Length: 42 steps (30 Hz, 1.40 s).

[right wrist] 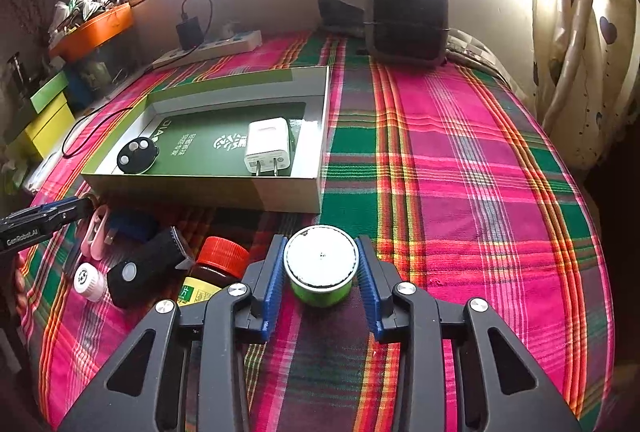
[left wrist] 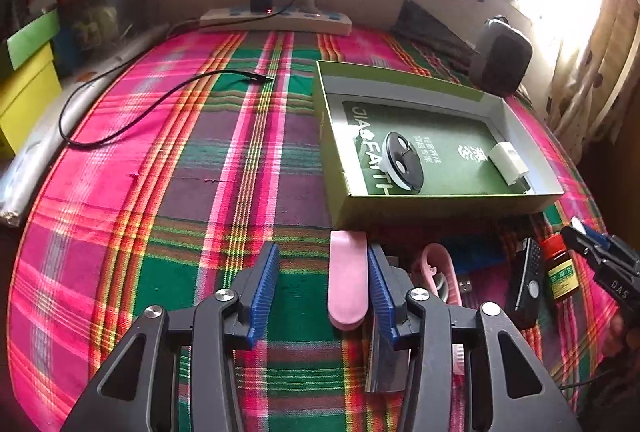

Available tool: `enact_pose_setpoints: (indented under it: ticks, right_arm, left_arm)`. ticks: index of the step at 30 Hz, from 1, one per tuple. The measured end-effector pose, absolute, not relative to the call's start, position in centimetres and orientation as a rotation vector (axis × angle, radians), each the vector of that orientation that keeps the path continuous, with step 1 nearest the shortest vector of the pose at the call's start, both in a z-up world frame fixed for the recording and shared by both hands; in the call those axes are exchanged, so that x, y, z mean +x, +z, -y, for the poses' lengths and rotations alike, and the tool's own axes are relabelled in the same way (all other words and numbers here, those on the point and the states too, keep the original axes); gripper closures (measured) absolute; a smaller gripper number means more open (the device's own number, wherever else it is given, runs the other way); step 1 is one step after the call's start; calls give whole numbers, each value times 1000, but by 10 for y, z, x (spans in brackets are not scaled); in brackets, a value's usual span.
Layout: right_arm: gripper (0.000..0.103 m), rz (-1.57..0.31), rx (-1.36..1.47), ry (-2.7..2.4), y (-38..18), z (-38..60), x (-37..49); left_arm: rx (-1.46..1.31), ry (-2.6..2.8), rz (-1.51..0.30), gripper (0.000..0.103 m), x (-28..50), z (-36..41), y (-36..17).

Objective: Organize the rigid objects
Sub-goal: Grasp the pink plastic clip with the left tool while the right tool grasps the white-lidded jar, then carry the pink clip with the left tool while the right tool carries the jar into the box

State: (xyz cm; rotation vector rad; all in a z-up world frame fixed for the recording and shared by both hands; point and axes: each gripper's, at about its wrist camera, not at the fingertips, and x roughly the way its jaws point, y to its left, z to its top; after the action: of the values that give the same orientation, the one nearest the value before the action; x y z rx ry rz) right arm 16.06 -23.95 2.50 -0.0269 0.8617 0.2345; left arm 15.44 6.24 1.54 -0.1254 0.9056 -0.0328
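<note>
In the left wrist view my left gripper [left wrist: 323,252] is open over the plaid cloth. A pink oblong piece [left wrist: 347,282] lies between its jaws against the right pad, well clear of the left pad. In the right wrist view my right gripper [right wrist: 320,240] is shut on a green round jar with a white lid [right wrist: 320,262]. The open green box [left wrist: 440,204] [right wrist: 200,192] holds a black round remote [left wrist: 402,162] [right wrist: 138,154] and a white charger [left wrist: 508,162] [right wrist: 267,144]. Each gripper shows in the other's view: the right gripper [left wrist: 600,252] and the left gripper [right wrist: 52,212].
Between the grippers lie a black handheld device [right wrist: 148,268], a red-capped brown bottle [right wrist: 222,256], a small white bottle [right wrist: 90,280] and a pink clip [left wrist: 436,268]. A power strip [left wrist: 276,18], a loose black cable [left wrist: 160,100] and a dark speaker [right wrist: 406,20] are further back.
</note>
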Motion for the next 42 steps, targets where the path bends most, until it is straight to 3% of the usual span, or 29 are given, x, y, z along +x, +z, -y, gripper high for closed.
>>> enact_pose_setpoints:
  ticks: [11,42]
  right_arm:
    - [68,-856,-33,231,26,238,160]
    - [68,-841,-7,234,33,243,158]
  left_arm:
    - [-96,-36,-900,86,154,-59,15]
    - [-107,-41,-863,86,148,-61,33]
